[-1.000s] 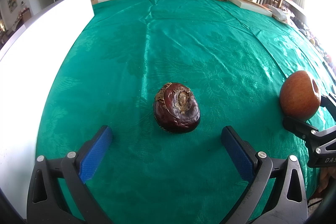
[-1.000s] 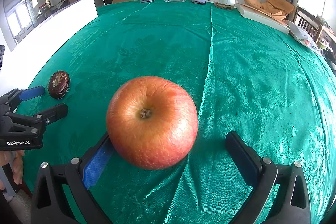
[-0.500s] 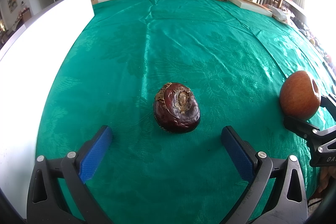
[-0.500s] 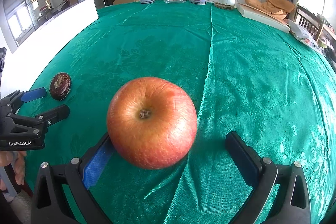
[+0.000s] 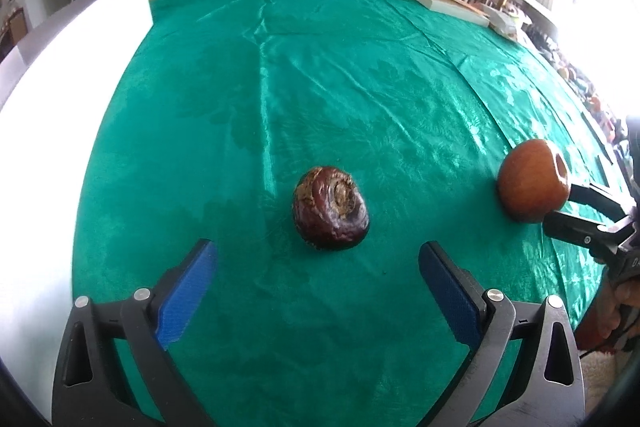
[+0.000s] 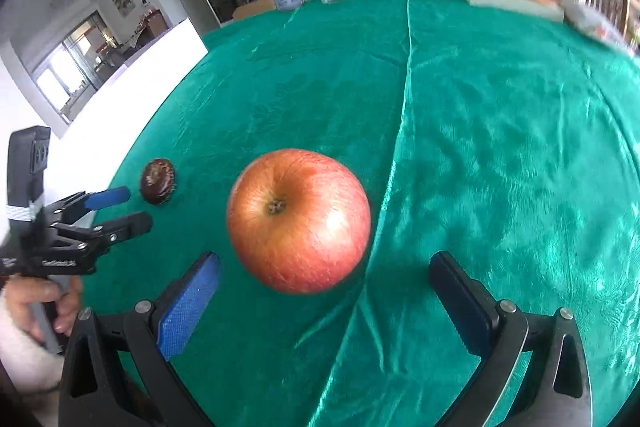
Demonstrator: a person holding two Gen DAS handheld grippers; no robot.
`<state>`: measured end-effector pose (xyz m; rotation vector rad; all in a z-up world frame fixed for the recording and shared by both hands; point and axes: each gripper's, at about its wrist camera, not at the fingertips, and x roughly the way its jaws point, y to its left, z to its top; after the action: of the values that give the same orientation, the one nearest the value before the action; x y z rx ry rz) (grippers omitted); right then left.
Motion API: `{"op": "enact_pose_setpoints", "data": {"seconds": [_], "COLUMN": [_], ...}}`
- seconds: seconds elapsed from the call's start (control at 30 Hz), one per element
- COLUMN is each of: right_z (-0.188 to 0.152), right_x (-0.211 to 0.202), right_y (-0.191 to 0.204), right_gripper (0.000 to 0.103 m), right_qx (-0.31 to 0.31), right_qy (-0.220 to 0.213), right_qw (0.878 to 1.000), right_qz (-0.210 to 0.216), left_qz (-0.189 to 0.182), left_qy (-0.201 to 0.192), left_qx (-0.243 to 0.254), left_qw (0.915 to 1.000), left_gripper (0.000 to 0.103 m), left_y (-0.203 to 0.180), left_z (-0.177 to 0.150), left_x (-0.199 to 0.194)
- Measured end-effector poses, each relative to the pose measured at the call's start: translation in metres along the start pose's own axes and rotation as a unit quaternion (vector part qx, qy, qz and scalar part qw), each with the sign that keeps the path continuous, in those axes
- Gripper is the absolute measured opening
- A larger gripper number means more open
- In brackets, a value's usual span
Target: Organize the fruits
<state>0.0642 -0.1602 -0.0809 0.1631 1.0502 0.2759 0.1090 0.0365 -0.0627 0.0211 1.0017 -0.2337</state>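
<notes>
Both jaws gape empty; the round red-orange apple [image 6: 298,221] and the dark wrinkled brown fruit [image 5: 331,213], left of it, lie apart on the green-clothed bench [image 5: 320,87], ungathered.

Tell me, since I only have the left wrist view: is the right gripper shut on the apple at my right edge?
Observer: No. In the right wrist view the right gripper is open. Its pads stand wide on either side of the apple and neither touches it.
Operator: Which way does the apple face over there?
Observer: Its dimpled end, with a dry brown nub, points back at the right camera.
Operator: What shows of my own side from there?
Observer: A hand grips the handle of the left gripper, below its open fingers.
</notes>
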Motion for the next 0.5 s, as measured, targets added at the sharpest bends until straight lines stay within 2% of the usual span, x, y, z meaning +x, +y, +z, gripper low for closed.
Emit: {"op": "enact_pose_setpoints", "data": {"seconds": [0.1, 0.2, 0.23, 0.27, 0.33, 0.37, 0.4, 0.43, 0.47, 0.5], "right_z": [0.016, 0.032, 0.035, 0.039, 0.044, 0.047, 0.049, 0.051, 0.052, 0.053], "right_x": [0.0, 0.009, 0.013, 0.017, 0.028, 0.032, 0.036, 0.038, 0.043, 0.045], "right_y": [-0.001, 0.01, 0.015, 0.02, 0.033, 0.039, 0.045, 0.048, 0.051, 0.052], "right_gripper": [0.103, 0.103, 0.103, 0.103, 0.103, 0.103, 0.102, 0.1, 0.08, 0.07], "right_qx": [-0.011, -0.044, -0.055, -0.067, -0.093, -0.102, -0.11, -0.114, -0.115, -0.109], "right_qy": [0.051, 0.096, 0.103, 0.108, 0.117, 0.119, 0.121, 0.124, 0.14, 0.145], "right_qw": [0.999, 0.994, 0.993, 0.991, 0.987, 0.986, 0.985, 0.983, 0.981, 0.981], "right_qz": [0.0, -0.021, -0.029, -0.037, -0.053, -0.058, -0.063, -0.068, -0.07, -0.073], "left_qz": [0.019, 0.043, 0.049, 0.053, 0.044, 0.039, 0.034, 0.027, 0.029, 0.032], "left_qy": [0.012, 0.029, 0.033, 0.041, 0.044, 0.045, 0.045, 0.044, 0.047, 0.048], "left_qx": [0.031, 0.061, 0.066, 0.069, 0.06, 0.054, 0.048, 0.043, 0.041, 0.04], "left_qw": [0.9993, 0.9968, 0.996, 0.9954, 0.9963, 0.9968, 0.9973, 0.9977, 0.9976, 0.9975], "left_gripper": [0.1, 0.098, 0.093, 0.081, 0.078, 0.072, 0.055, 0.044, 0.043, 0.042], "left_y": [-0.013, -0.022, -0.023, -0.023, -0.02, -0.019, -0.017, -0.015, -0.014, -0.013], "left_z": [0.013, 0.02, 0.021, 0.022, 0.025, 0.026, 0.026, 0.027, 0.028, 0.028], "left_x": [0.008, 0.019, 0.022, 0.027, 0.028, 0.028, 0.027, 0.026, 0.025, 0.024]}}
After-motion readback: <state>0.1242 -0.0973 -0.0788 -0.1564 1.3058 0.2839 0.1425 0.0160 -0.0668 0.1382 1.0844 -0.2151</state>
